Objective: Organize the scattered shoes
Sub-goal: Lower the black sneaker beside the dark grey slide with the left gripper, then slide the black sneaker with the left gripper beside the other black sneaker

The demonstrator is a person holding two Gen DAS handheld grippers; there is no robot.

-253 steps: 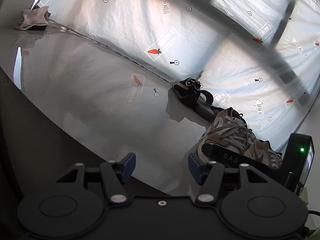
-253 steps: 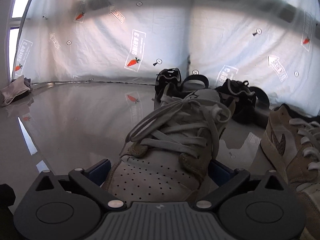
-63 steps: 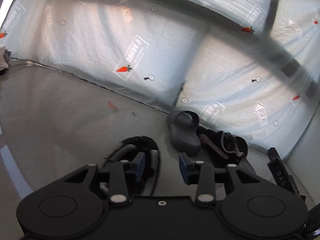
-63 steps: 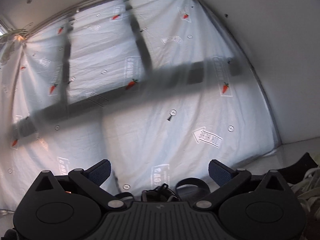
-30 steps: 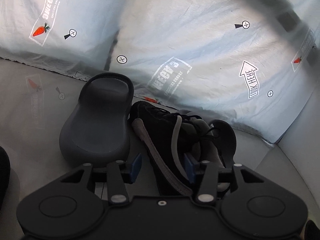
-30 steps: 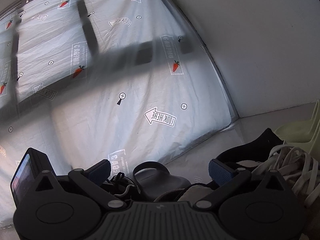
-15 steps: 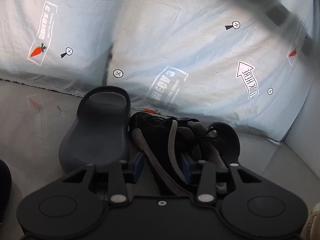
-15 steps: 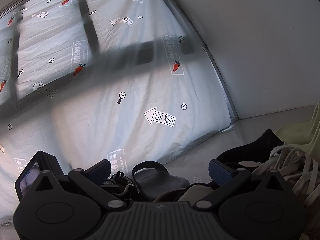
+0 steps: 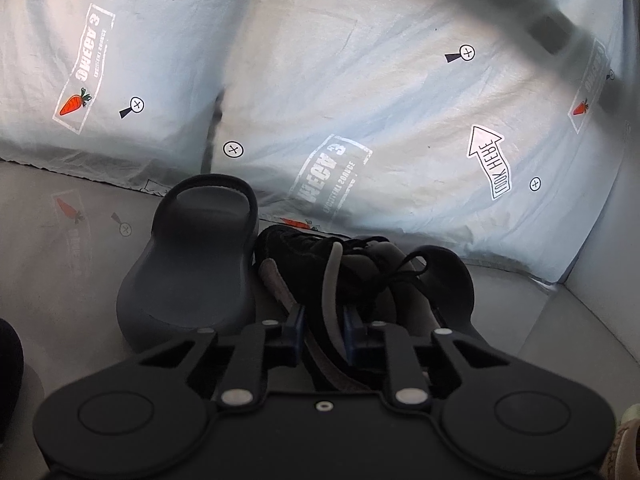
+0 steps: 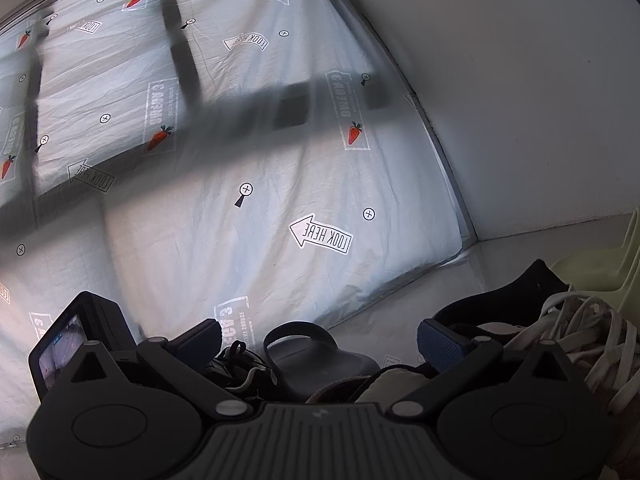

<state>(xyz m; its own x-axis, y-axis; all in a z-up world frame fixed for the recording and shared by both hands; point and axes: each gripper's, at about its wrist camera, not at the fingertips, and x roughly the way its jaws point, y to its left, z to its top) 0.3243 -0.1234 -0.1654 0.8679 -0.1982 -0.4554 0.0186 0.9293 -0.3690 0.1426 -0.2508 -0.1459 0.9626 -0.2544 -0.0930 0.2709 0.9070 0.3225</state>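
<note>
My left gripper [image 9: 322,322] is shut on the side wall of a black sneaker [image 9: 320,256] with a grey stripe, low on the floor by the sheet-covered wall. A dark grey slide sandal [image 9: 192,264] lies just left of it, and a second grey slide [image 9: 448,280] lies on its right, partly under it. My right gripper [image 10: 318,336] is open and empty, held above the shoes. In the right wrist view the black sneaker [image 10: 240,372] and a grey slide [image 10: 316,360] lie below it. Beige sneakers [image 10: 576,340] with white laces sit at the right.
A white sheet [image 9: 360,100] printed with carrots and arrows covers the wall behind the shoes. A bare white wall [image 10: 520,100] meets it at the right corner. A pale green object [image 10: 600,272] stands at the far right. Another dark shoe [image 9: 8,364] shows at the left edge.
My left gripper has closed from open onto the black sneaker's side wall. The right gripper has stayed nearly still, open.
</note>
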